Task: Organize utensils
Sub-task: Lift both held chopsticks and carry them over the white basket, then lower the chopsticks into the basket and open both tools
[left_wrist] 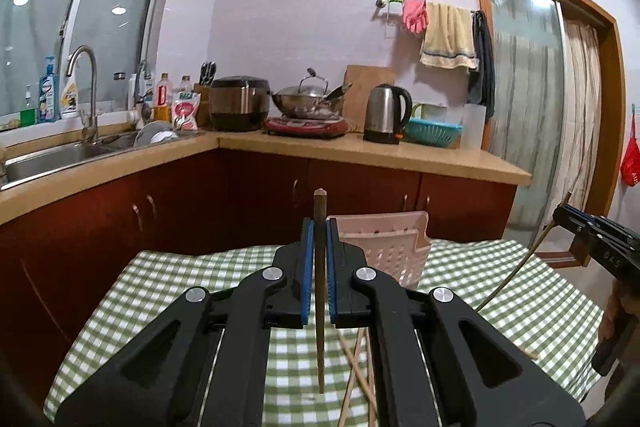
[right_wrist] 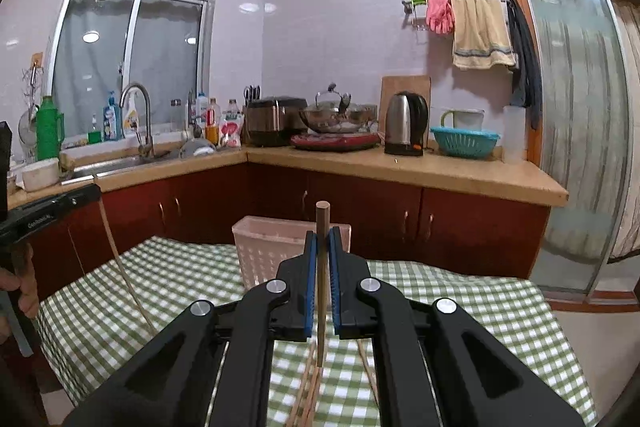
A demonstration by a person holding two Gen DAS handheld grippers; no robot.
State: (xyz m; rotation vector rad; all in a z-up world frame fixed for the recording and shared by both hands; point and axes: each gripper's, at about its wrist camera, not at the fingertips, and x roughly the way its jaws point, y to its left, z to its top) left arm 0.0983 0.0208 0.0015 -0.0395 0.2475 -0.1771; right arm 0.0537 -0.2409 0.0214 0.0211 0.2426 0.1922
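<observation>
- The left gripper is clamping one dark chopstick upright between its blue pads; the stick's blunt end is poking out above the jaws and its thin tip is hanging clear above the checked cloth.
- The right gripper is doing the same, pinching its own brown chopstick vertically, top end sticking up at 12 o'clock of the jaws.
- In the left view the right gripper is showing at 3 o'clock with a pale stick hanging from it; in the right view the left gripper is sitting at 9 o'clock, a person's hand wrapping its handle.
- The pink perforated holder is standing at the far edge of the cloth, just past both grippers, at about 1 o'clock of the left jaws and 11 o'clock of the right jaws.
- No utensil is visibly standing in the holder; its inside is mostly hidden, so its contents are uncertain.
- Loose chopsticks are lying on the cloth under the grippers, at 6 o'clock in both views, some crossing.
- Judged progress: early to middle. Two sticks are lifted but not dropped in, and several more are waiting on the cloth.
- Left to do: carrying both sticks over the holder, lowering them in, letting go, then collecting the rest.
</observation>
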